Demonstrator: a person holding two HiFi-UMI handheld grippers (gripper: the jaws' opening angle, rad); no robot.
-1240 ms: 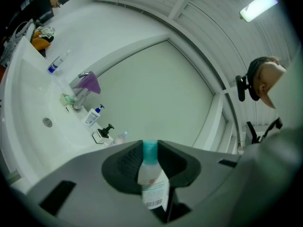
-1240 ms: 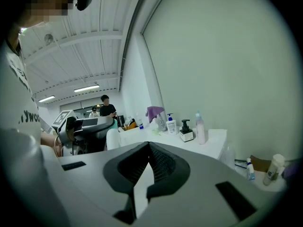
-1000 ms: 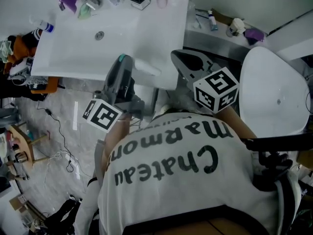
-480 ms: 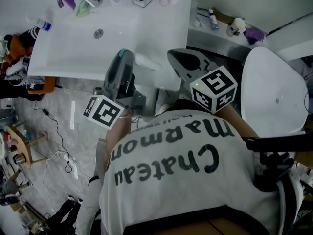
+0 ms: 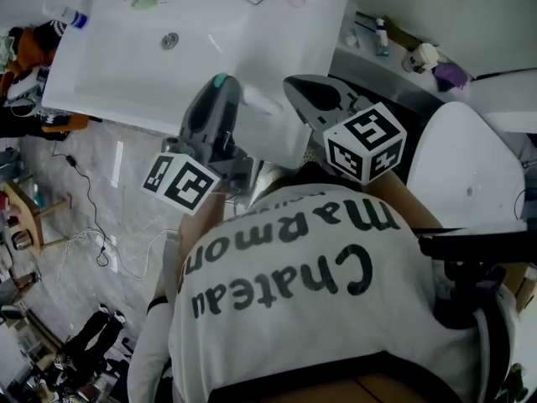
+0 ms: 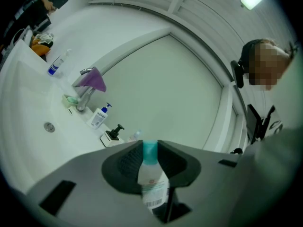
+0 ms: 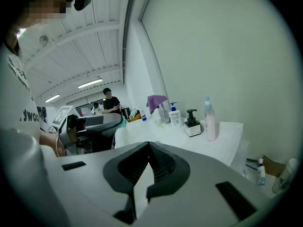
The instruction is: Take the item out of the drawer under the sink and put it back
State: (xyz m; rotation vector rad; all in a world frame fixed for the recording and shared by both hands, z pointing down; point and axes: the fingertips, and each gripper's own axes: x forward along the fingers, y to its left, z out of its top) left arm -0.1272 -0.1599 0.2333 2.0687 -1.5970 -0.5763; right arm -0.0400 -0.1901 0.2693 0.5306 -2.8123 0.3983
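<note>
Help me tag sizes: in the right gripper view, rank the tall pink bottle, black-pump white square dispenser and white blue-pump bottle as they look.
1. tall pink bottle
2. black-pump white square dispenser
3. white blue-pump bottle
The tall pink bottle stands nearest, so true sizes stay unsure.

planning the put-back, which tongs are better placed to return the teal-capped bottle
Left: the left tongs grip the teal-capped bottle, so they can carry it straight back; the right tongs are shut and empty.
</note>
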